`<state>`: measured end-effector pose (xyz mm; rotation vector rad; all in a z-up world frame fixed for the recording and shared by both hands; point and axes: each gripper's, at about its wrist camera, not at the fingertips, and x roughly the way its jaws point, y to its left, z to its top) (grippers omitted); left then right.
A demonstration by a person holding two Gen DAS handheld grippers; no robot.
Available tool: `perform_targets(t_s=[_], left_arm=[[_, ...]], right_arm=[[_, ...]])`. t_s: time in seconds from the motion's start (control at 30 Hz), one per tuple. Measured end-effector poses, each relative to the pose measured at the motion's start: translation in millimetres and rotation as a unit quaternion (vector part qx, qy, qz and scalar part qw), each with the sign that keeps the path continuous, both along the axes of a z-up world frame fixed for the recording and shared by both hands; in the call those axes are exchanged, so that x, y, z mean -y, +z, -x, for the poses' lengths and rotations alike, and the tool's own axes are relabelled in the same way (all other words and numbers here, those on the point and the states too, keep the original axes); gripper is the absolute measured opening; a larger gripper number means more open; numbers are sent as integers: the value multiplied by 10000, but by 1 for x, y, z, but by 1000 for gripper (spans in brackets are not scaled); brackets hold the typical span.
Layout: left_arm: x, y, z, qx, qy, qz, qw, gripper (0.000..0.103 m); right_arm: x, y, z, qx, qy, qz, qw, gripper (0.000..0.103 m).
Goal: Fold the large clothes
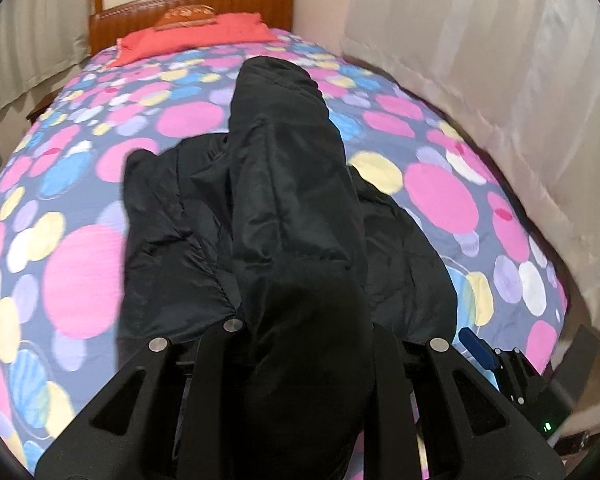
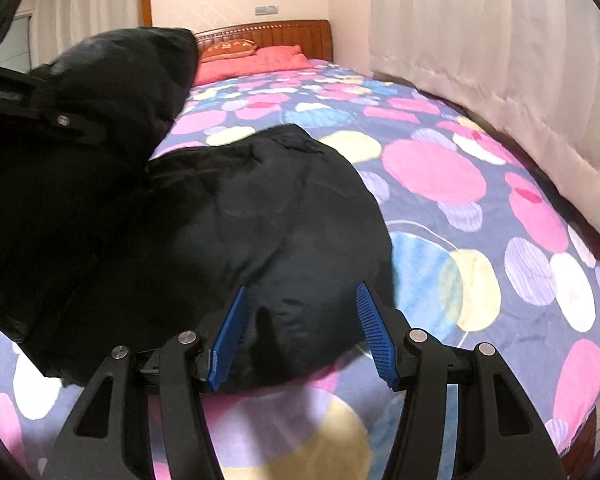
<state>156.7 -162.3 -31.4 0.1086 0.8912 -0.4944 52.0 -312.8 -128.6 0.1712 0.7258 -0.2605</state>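
A black padded jacket (image 1: 204,216) is shown lying across the middle of a bed covered by a spotted quilt (image 1: 80,280), with its bulk rumpled rather than flat. 1 long part of the garment, judged to be a sleeve (image 1: 288,152), is lifted clear of the body and is drawn up into the left gripper (image 1: 308,344), whose jaws are pressed together on the dark cloth; the pads themselves are hidden by the fabric. In the right wrist view the same gripper is seen at the upper left, wrapped in the raised cloth. The right gripper (image 2: 300,332) is held low at the near, rounded edge of the jacket (image 2: 284,216), its 2 blue pads (image 2: 228,336) standing apart on either side of that edge; whether the cloth is touched cannot be told, and nothing is clamped. The fold is judged to be at an early stage: 1 sleeve is being carried over, no neat crease is visible, and the remaining parts and the final halving are left to do. A red pillow (image 1: 196,38) and a wooden headboard (image 1: 188,2) lie at the far end, well apart from the garment; pale curtains (image 1: 480,80) hang beside the bed.
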Motion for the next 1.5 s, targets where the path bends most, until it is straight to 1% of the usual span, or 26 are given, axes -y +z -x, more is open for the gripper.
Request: perform_targets(t_s=[0.13,0.17,0.27,0.4,0.47,0.57,0.63,0.67,0.7,0.83,0.9,0.93,1.0,1.1,1.17,1.23,1.33,1.4,1.5], left_arm=[[24,-25,-5,-177,-107,-72,9998,18],[29,-32,-6,-191,-126,-102,9997,18],[35,-42,-4,-134,-191,-208,9995,18],[36,-34,1,19,-184,-367,9992,20],[34,-26,5,63,-164,-354,9992,24],[22,-8,14,117,-101,-81,9998,33],[16,2,20,125,-108,140,9998,48],[10,9,24,135,-130,326,9993,51],[7,14,27,156,-158,447,9988,53],[-2,30,39,211,-322,735,9966,54],[-11,39,45,338,-317,852,9953,55],[-17,42,46,401,-282,885,9949,58],[-33,44,45,525,-123,885,9946,63],[-64,37,34,604,340,778,9946,64],[-85,29,24,523,628,801,9934,64],[-113,18,15,445,1033,821,9903,65],[-147,2,3,336,1489,814,9849,65],[-163,-7,-3,226,1690,843,9817,65],[-176,-18,-8,86,1835,887,9790,65]], right_arm=[[7,-10,4,-102,-69,-76,9999,56],[8,-12,5,-118,-79,-107,9998,56],[9,-17,6,-152,-84,-163,9997,56],[11,-18,5,-170,-87,-156,9997,57],[11,-19,4,-183,-114,-133,9997,60],[12,-21,2,-228,-128,-116,9996,61],[11,-20,1,-255,-133,-77,9996,61],[11,-20,1,-266,-134,-44,9995,61],[10,-20,0,-277,-136,-11,9995,61],[9,-21,-1,-331,-161,72,9993,61],[10,-21,-1,-358,-172,80,9992,61],[10,-21,-2,-373,-175,95,9991,61],[8,-20,-2,-397,-181,138,9990,61],[6,-19,-2,-434,-182,181,9987,61],[4,-18,-2,-443,-180,197,9987,61],[4,-15,-2,-445,-186,214,9986,61],[5,-9,0,-409,-222,214,9987,61],[5,-3,0,-369,-246,267,9987,61],[6,9,0,-281,-271,303,9988,61]])
